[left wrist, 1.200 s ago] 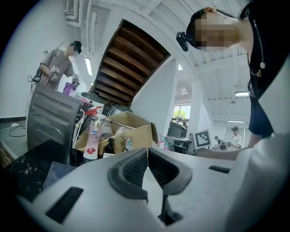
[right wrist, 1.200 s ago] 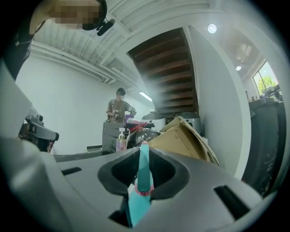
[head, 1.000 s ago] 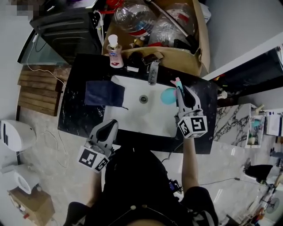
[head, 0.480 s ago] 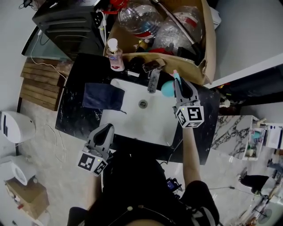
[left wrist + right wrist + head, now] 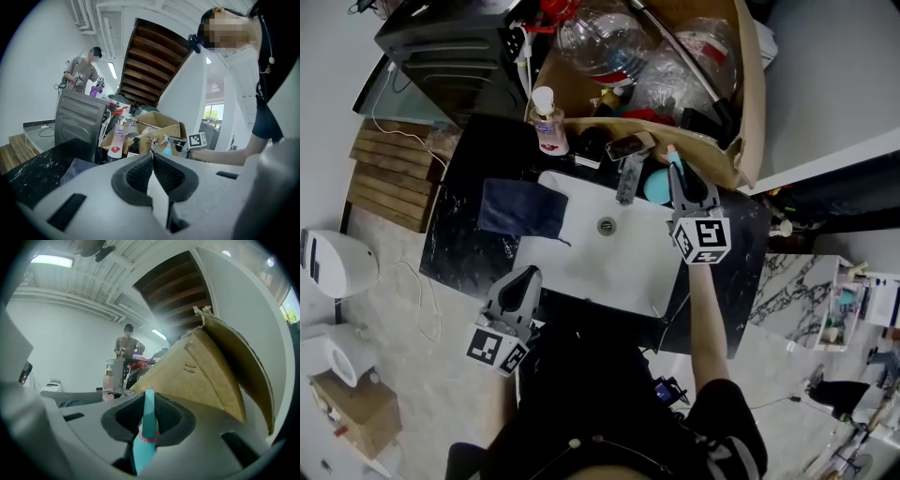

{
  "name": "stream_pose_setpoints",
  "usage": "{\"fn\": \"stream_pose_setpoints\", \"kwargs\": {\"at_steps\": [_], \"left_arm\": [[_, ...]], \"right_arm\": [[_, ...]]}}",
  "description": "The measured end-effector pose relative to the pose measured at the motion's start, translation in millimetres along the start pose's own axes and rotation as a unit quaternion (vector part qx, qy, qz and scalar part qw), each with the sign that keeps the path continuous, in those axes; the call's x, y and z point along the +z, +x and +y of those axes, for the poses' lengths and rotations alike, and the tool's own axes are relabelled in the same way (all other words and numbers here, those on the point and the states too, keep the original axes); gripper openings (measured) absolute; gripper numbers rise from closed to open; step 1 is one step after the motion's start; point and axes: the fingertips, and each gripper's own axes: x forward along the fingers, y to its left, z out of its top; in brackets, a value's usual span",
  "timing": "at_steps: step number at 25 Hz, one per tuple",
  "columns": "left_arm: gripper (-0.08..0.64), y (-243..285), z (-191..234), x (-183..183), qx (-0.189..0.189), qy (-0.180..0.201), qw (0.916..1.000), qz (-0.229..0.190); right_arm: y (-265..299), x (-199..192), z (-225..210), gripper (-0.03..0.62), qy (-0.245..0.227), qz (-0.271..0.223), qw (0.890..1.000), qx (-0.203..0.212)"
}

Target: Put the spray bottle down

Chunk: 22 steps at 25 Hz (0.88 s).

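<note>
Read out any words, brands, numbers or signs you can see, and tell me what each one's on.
No text is readable.
Soap bottle: blue and red label, too blurred to read.
Clear bottle in the cardboard box: red label, too small to read.
Cubes on the left gripper and right gripper: black-and-white square patterns, no letters.

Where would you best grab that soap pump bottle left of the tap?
The soap bottle: round its clear body, below the pump, coming level from the sink side; it stands upright on the black counter, with the cardboard box close behind.
</note>
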Motion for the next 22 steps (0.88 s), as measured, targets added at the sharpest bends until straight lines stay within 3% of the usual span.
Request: {"fn": "stream_pose_setpoints", "kwargs": {"at_steps": [4,12,17,20,22], "left_arm": [[0.013,-2.1,-0.2,-0.5,0.003,0.007,1.0000,-0.001],[0.014,-5.1,-4.9,-3.0,-0.004,0.009,1.0000,-0.001],[0.013,-5.9,-8.8,-3.5,-0.013,0.012,0.9998,0.001],[0.014,-7.9,-9.1,1.5,-0.014,0.012,0.9998,-0.008],[0.014,-9.5,-6.0,11.5,-0.008,0.003,0.9996,-0.026]], "right_arm": [[3.3,-2.2,-5.6,0.067,0.011,-0.004,1.000,-0.008],[-0.4,0.6,-6.0,0.078,-0.016,0.004,1.000,-0.009],[-0.2,3.0,-3.6,0.161,-0.020,0.007,1.000,0.003],[-23.1,21.6,-6.6,0.206,-0.026,-0.005,0.999,-0.026],[-57.3,50.3,1.9,0.194,-0.031,-0.041,0.998,-0.047]]}}
